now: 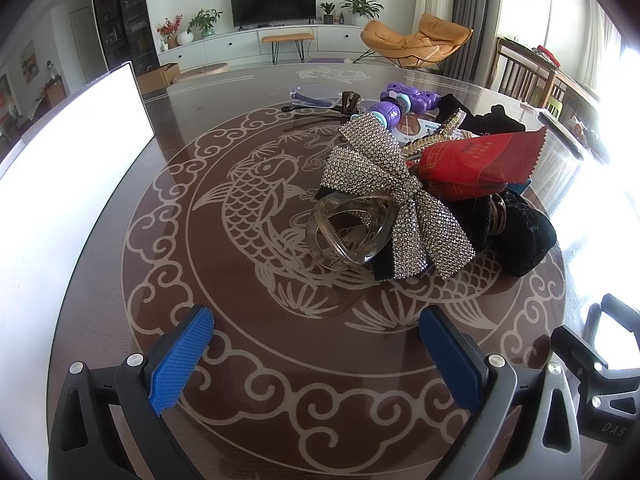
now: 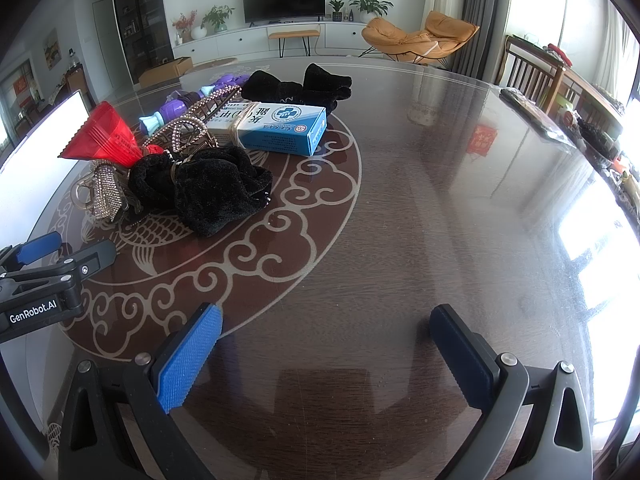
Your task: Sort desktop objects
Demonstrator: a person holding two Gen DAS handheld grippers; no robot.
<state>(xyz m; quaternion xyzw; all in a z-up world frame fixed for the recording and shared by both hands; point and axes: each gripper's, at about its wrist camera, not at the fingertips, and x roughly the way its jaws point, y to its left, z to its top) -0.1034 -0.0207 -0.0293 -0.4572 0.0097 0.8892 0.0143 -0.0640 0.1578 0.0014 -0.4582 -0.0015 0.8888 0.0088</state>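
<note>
pile: a heap of mixed desktop objects sits on the dark round glass-topped table with the pale carp pattern (image 1: 248, 320), none of it sorted yet.
nearest item: silver rhinestone-covered bow (image 1: 384, 196), draped over a clear smoky plastic hair claw (image 1: 348, 228) at the pile's near edge.
behind them: red foil snack packet (image 1: 476, 164), black fuzzy fabric pieces (image 1: 520, 232), purple and teal plastic toy (image 1: 400, 104), blue and white cardboard medicine box (image 2: 276, 128).
left gripper (image 1: 316, 356): jaws spread wide, nothing between the blue pads, hovering just above the tabletop.
right gripper (image 2: 326, 356): jaws likewise apart and empty, over bare table.
key relation: the bow and claw lie straight ahead of the left gripper and slightly right of its centre line; from the right gripper the whole pile lies well off to the left, so the left looks the nearer arm.
bow axis: runs diagonally, upper left to lower right, across the left gripper's approach.
likely next: left gripper forward onto the bow or claw.
</note>
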